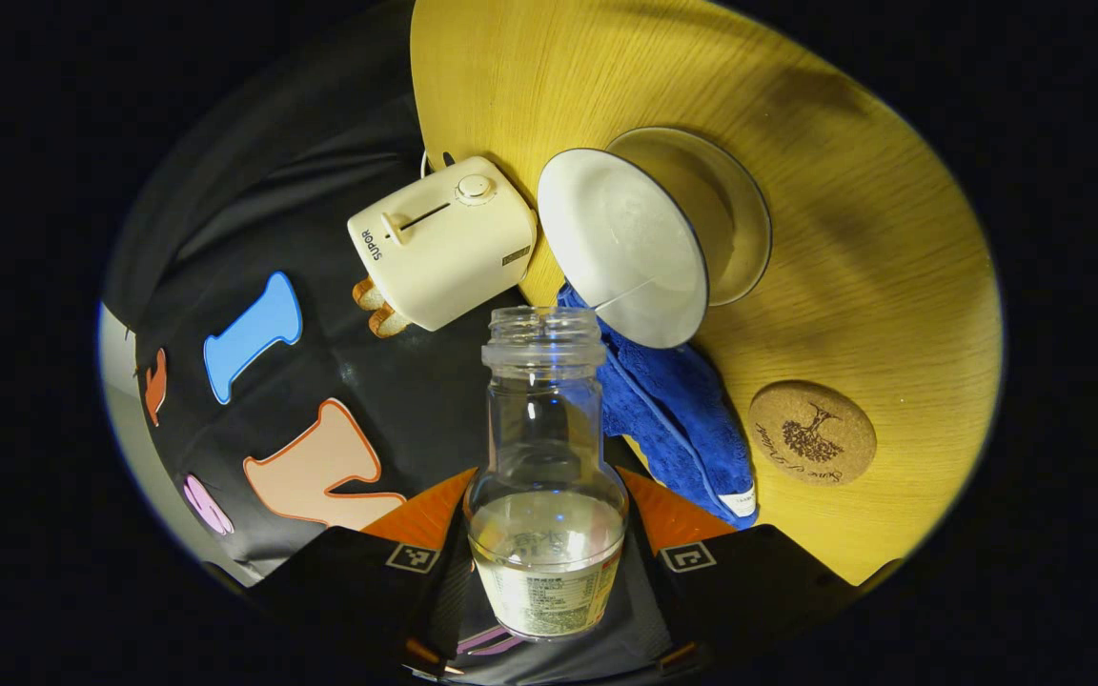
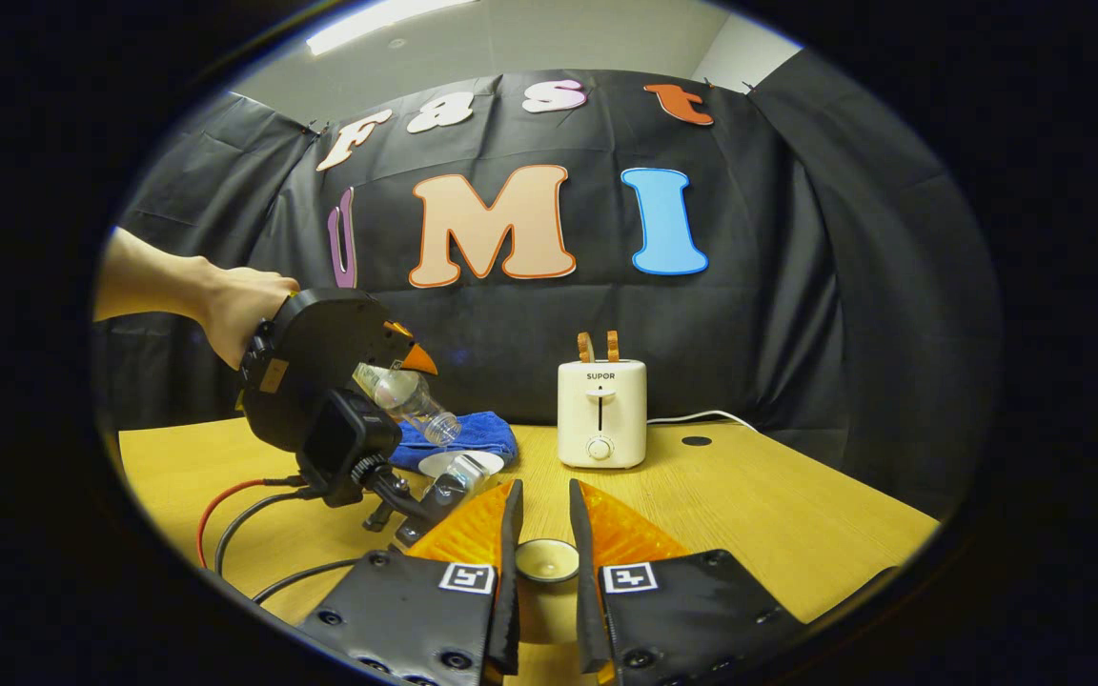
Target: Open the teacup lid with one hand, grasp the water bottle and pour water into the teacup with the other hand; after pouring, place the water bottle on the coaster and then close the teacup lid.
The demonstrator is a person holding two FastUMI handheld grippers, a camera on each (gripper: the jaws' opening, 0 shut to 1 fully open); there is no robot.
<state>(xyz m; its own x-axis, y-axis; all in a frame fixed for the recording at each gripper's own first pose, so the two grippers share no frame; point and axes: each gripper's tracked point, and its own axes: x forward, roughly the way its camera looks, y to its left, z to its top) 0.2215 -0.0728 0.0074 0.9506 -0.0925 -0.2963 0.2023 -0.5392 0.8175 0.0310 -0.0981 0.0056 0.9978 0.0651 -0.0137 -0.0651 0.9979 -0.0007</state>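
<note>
- Left gripper (image 1: pixel 546 481)?
- Clenched on the water bottle (image 1: pixel 546 457), 1 finger on each side of its lower body. Uncapped, mouth pointed forward, away from the gripper, with some water lying in the end nearest the fingers.
- And the teacup (image 1: pixel 620 248)?
- Sat open just past the bottle's mouth, slightly to the right, on a clear saucer (image 1: pixel 744 219) on the table (image 1: pixel 844 171). Couldn't tell whether any water was running.
- Coaster (image 1: pixel 811 433)?
- Lay flat on the table, forward and well to the right of the fingers, apart from the teacup. Blue cloth (image 1: pixel 673 410) between bottle and coaster; toaster (image 1: pixel 444 243) forward and left of the bottle's mouth.
- Right gripper (image 2: pixel 541 491)?
- Closed on the teacup lid (image 2: pixel 547 560), 2 fingers pressed against its sides, low above the table. Ahead and to its left: the other gripper, gripped by a hand (image 2: pixel 234 314), bottle slanted mouth-down beside the blue cloth. Toaster upright, nearly straight ahead.
</note>
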